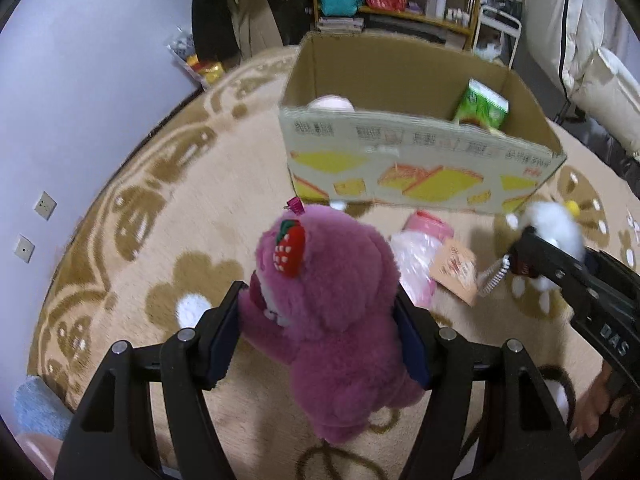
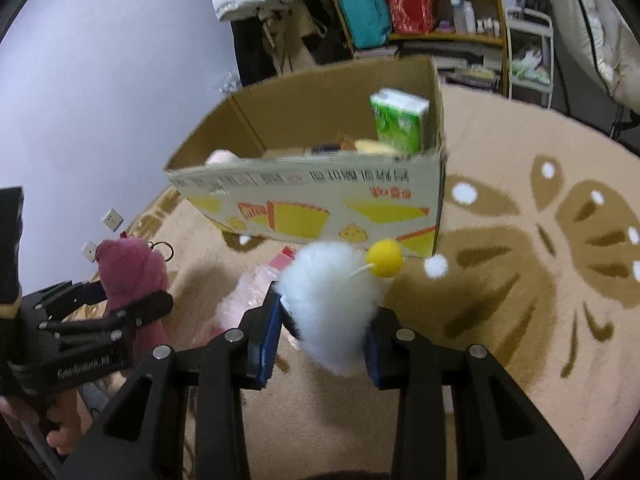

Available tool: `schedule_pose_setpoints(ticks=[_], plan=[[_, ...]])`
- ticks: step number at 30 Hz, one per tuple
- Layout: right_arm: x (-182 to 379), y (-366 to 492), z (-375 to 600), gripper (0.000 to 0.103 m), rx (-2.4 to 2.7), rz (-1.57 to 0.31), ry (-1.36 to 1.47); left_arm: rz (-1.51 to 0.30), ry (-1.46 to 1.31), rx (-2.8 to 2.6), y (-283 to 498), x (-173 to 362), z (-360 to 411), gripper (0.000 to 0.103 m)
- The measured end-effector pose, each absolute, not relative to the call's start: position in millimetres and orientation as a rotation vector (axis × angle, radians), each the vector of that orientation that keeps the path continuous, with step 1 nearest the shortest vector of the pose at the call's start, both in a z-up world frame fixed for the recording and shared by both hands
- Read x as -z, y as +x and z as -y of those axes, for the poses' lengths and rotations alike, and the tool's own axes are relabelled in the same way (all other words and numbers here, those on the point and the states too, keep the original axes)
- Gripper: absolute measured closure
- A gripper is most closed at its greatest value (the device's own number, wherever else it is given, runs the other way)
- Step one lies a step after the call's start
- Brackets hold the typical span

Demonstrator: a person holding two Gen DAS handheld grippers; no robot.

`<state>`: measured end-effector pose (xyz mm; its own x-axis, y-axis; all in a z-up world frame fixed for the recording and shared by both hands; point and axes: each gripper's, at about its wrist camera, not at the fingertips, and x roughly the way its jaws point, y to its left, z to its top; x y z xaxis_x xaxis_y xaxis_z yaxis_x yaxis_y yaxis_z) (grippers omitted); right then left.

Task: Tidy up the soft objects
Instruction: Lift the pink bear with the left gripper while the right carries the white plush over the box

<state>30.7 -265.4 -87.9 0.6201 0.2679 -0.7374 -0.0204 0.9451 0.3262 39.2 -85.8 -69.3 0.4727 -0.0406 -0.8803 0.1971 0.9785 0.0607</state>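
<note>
My left gripper is shut on a purple plush bear with a red strawberry on its ear, held above the carpet. It also shows in the right wrist view. My right gripper is shut on a white fluffy plush with a yellow ball; it also shows in the left wrist view. An open cardboard box stands ahead on the carpet, also in the right wrist view. It holds a green tissue pack and a pale pink soft thing.
A pink plastic-wrapped pack and a tan paper packet lie on the patterned beige carpet in front of the box. Wooden shelves, hanging clothes and a white cart stand behind. A wall is on the left.
</note>
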Motion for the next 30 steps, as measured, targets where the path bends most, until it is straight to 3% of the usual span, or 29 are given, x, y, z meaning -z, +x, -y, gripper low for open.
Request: schedule_pose_setpoints(ticks=[17,30], plan=[[5.8,23.1,271.4,0.066,-0.132,-0.67,0.267,-0.815,0.234,0.14,68.6,-2.7,86.0,0.035],[-42.1,70.6,280.1,0.066,-0.112,-0.573,0.245,-0.662,0.29,0.151,113.0,-48.0,110.1,0.035]])
